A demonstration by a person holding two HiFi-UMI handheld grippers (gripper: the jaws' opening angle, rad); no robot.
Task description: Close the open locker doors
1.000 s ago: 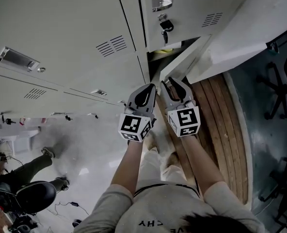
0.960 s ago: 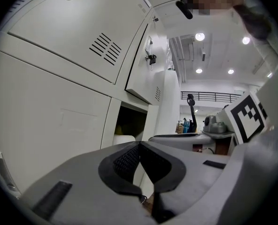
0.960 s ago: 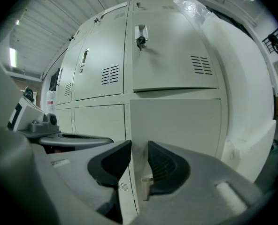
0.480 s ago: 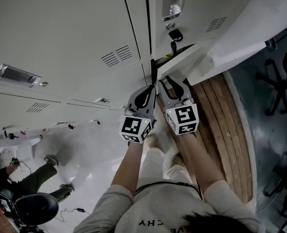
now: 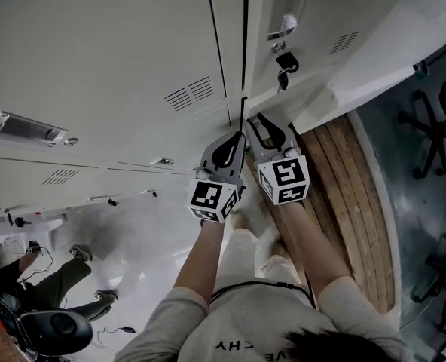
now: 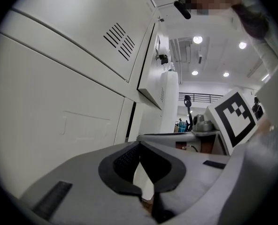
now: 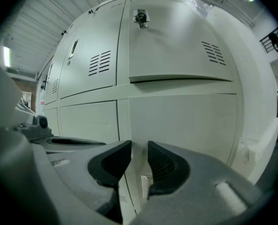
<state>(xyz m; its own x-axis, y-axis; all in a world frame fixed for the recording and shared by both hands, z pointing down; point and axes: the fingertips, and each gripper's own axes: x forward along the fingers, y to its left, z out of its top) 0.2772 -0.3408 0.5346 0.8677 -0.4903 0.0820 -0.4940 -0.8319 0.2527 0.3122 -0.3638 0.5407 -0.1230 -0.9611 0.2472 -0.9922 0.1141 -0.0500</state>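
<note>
The locker door (image 7: 176, 41), a key (image 5: 287, 60) in its lock, stands a crack ajar, its lower edge proud of the lockers (image 5: 110, 59). It lies just past both grippers. The right gripper (image 7: 139, 149) shows a narrow gap with nothing in it. The left gripper (image 6: 139, 146) has its tips together, empty. To the right are wooden boards (image 5: 343, 194) and a chair (image 5: 434, 138). A person's leg (image 5: 53, 266) rests on the pale floor (image 5: 155, 225) to the left.

The locker doors (image 5: 117, 59) are smooth painted sheet metal with a pale satin finish. The latch (image 5: 283, 26) on one is bright polished metal. The left tool (image 5: 236, 137) and right tool (image 5: 258, 122) have matt grey plastic shells and black ribbed pads (image 7: 165, 165). The platform (image 5: 343, 194) is planked wood, the floor (image 5: 155, 225) glossy, the shirt (image 5: 261, 323) soft cloth.
</note>
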